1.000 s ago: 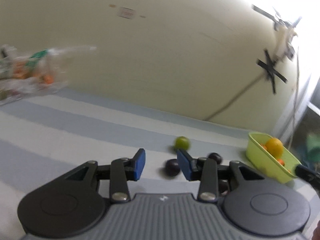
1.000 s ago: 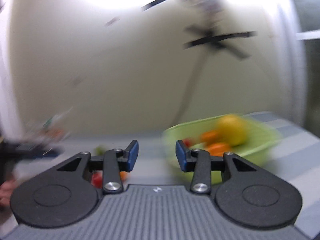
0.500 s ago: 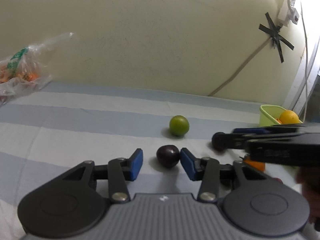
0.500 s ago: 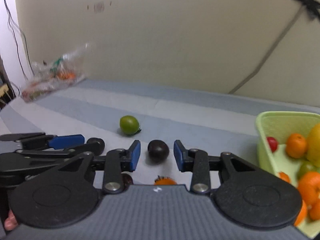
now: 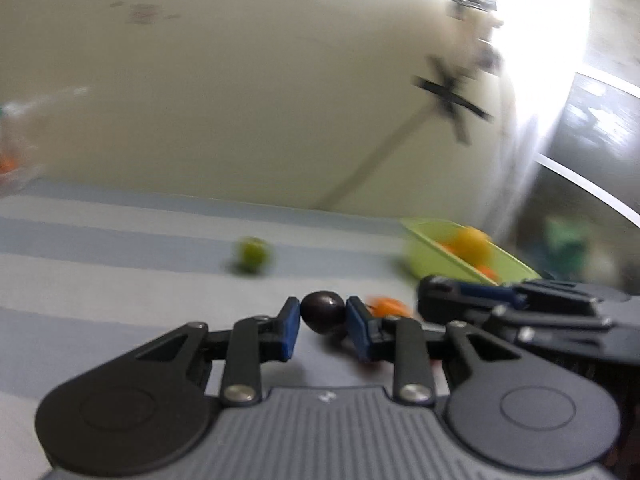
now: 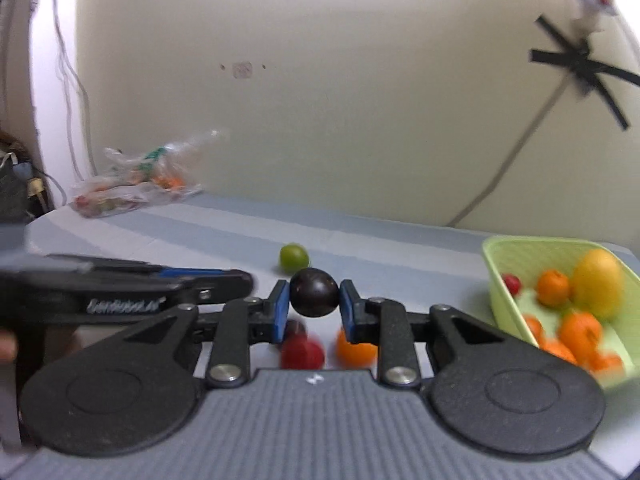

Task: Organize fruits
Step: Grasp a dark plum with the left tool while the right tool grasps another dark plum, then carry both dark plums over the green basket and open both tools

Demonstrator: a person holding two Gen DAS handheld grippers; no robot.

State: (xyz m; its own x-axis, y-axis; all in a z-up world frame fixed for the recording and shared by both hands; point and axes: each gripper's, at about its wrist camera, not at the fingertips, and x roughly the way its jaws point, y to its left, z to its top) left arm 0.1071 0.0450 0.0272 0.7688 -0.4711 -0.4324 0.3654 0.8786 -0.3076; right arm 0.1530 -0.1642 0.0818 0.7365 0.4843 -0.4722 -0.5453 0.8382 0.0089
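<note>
In the left wrist view a dark plum (image 5: 323, 316) sits between the blue pads of my left gripper (image 5: 323, 309); its jaws are closing and both pads touch the fruit. In the right wrist view my right gripper (image 6: 314, 293) is closing on a second dark plum (image 6: 314, 296), with both pads pressed against it, just above the striped cloth. The two grippers lie close side by side: the right gripper (image 5: 520, 312) at the left one's right, the left gripper (image 6: 140, 288) at the right one's left. A light-green basket (image 6: 496, 276) with oranges and a yellow fruit stands at the right.
A green lime (image 6: 294, 258) lies on the cloth just beyond the grippers. Under the right gripper are a red fruit (image 6: 302, 354), an orange (image 6: 354, 348) and part of a dark fruit (image 6: 294, 326). A clear plastic bag (image 6: 132, 184) lies far left by the wall.
Both grippers have closed from open onto the dark plums that lay between their fingers half a second ago. Both views have swung sideways, the left one now blurred.
</note>
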